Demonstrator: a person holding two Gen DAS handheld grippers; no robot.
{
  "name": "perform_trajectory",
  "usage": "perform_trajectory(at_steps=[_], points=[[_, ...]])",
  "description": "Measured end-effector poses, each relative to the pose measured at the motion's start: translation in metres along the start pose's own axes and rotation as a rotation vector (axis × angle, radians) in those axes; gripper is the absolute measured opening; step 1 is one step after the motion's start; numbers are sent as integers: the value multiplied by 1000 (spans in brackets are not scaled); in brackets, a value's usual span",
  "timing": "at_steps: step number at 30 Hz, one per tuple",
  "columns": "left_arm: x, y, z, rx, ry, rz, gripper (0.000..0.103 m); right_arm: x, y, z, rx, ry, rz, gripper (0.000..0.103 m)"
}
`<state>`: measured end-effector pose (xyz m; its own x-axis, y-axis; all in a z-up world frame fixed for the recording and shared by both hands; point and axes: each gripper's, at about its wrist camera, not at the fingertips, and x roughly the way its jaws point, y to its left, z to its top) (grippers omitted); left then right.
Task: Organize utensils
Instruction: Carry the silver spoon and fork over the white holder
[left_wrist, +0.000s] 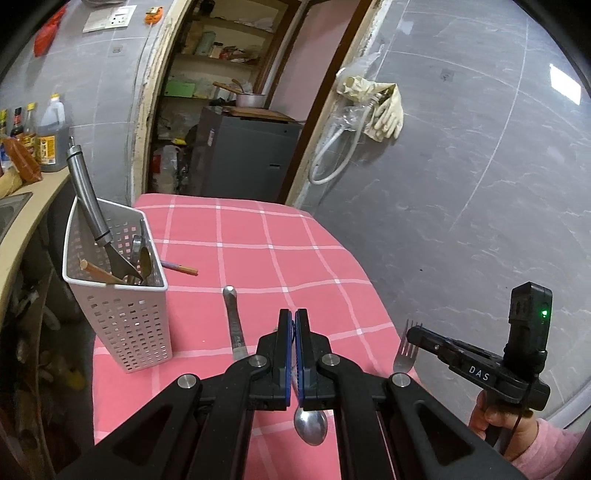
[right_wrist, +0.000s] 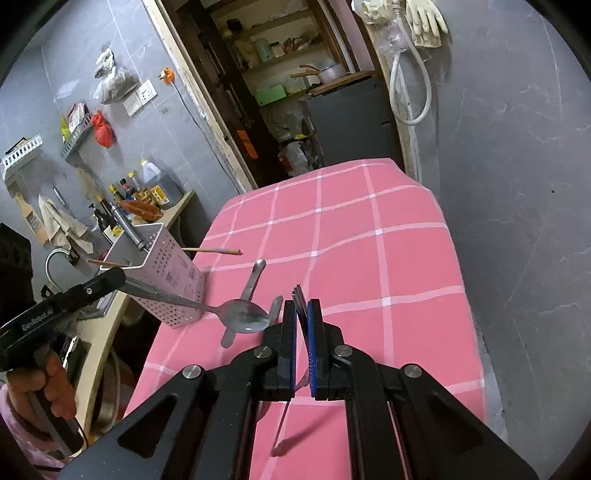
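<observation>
Right tongs (right_wrist: 302, 306) grip a fork (right_wrist: 300, 295); left tongs (right_wrist: 110, 277) hold a spoon (right_wrist: 244, 320).

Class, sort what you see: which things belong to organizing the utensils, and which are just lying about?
Job: spoon in left gripper; fork in right gripper; knife; chopstick; holder.

Lying about: gloves; bottles; hose.

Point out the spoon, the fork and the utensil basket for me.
spoon (right_wrist: 245, 320), right wrist view, on its bowl.
fork (left_wrist: 404, 356), left wrist view, on the base of its tines.
utensil basket (left_wrist: 129, 325), left wrist view, on its perforated front wall.
</observation>
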<state>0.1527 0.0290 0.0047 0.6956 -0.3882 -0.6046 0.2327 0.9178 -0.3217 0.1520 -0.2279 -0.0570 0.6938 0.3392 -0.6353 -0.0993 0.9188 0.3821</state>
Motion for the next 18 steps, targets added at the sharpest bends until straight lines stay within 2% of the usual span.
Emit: perform_trajectory(at_steps=[5,9,14,18], points=[[-3,0,0,11,0,-24,2,-12,7,-2,2,-14,-10,3],[-11,2,5,17,-5,-39,2,-21,21,7,-18,-51,18,2],[-31,3,26,35,-44,-45,2,-30,55,35,-112,-139,60,2],[-55,8,55,61,-95,-24,2,-35,80,63,-192,-217,86,2]])
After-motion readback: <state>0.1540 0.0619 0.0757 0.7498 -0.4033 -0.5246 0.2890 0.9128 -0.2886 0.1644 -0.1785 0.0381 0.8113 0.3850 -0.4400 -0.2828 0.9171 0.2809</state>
